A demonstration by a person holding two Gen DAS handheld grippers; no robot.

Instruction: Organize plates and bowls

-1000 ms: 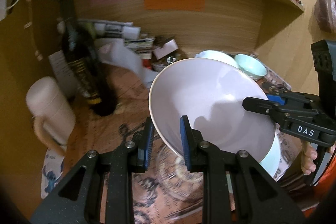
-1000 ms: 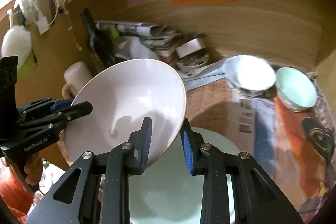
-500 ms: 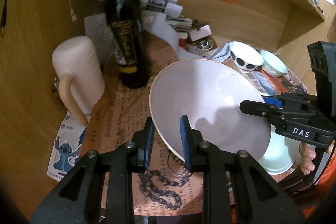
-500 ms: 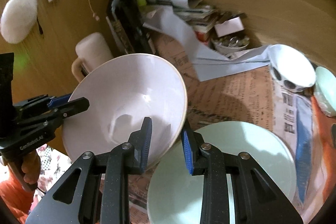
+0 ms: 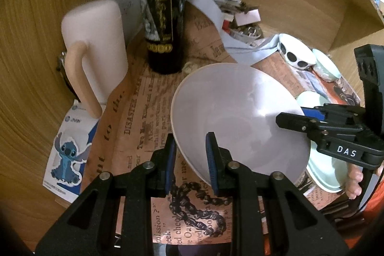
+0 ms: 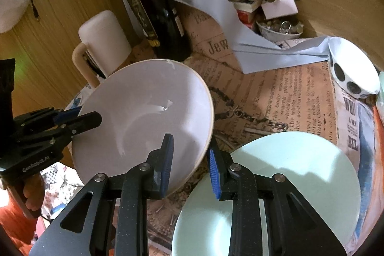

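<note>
A large white bowl (image 5: 240, 116) hangs tilted above the newspaper-covered table, held from two sides. My left gripper (image 5: 190, 137) is shut on its near rim, one pad inside and one outside. My right gripper (image 6: 190, 139) is shut on the opposite rim the same way, and it shows at the right in the left wrist view (image 5: 300, 121). The left gripper appears at the left of the right wrist view (image 6: 88, 118). A pale green plate (image 6: 288, 184) lies flat just right of the bowl. A white bowl with black spots (image 6: 352, 68) and a small green bowl (image 5: 326, 64) stand farther back right.
A dark wine bottle (image 5: 163, 16) and a white jug with a beige handle (image 5: 96, 44) stand close behind the bowl at the left. Papers, magazines and a small dish of trinkets (image 6: 278, 28) fill the back. Wooden walls close in the left and rear.
Both grippers have carried the white bowl down and toward the left side of the table. The bottle and jug now loom nearer, and the shelf above has left the view.
</note>
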